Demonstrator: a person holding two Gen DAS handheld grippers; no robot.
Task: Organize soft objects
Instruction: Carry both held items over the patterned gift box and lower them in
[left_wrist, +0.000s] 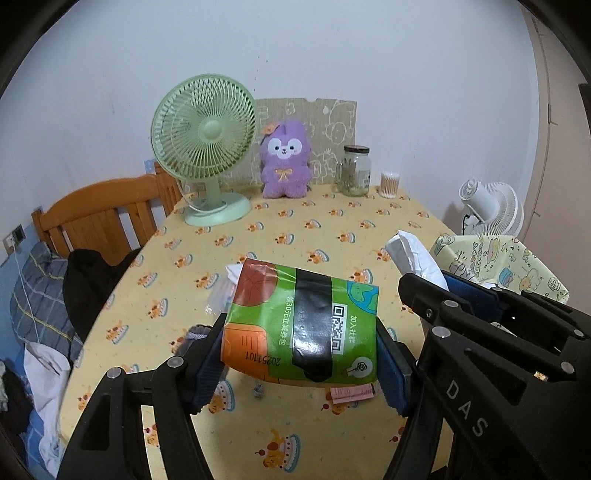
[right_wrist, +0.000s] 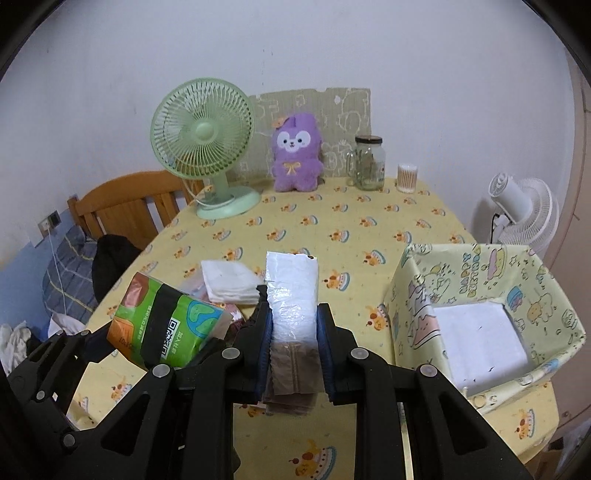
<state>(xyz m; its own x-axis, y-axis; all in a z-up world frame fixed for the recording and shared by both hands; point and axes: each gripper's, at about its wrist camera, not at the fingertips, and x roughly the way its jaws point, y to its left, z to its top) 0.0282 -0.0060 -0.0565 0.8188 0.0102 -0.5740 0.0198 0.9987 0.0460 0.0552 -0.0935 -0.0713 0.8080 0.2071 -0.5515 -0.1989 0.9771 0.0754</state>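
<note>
My left gripper (left_wrist: 299, 360) is shut on a green and orange tissue pack (left_wrist: 301, 323) with a black band, held above the table; the same tissue pack (right_wrist: 166, 325) shows at the left of the right wrist view. My right gripper (right_wrist: 293, 332) is shut on a slim white plastic packet (right_wrist: 292, 295) with a brown lower part, also lifted; this white packet (left_wrist: 413, 256) pokes up at the right of the left wrist view. A yellow cartoon-print box (right_wrist: 546, 295) stands to the right with a white pack (right_wrist: 480, 343) inside. A folded white cloth (right_wrist: 231, 282) lies on the table.
The table wears a yellow cake-print cloth (right_wrist: 332, 229). At its back stand a green fan (right_wrist: 203, 133), a purple plush toy (right_wrist: 297, 155), a glass jar (right_wrist: 369, 162) and a cotton swab tub (right_wrist: 406, 178). A wooden bed headboard (left_wrist: 99, 214) is left, a white fan (right_wrist: 524, 210) right.
</note>
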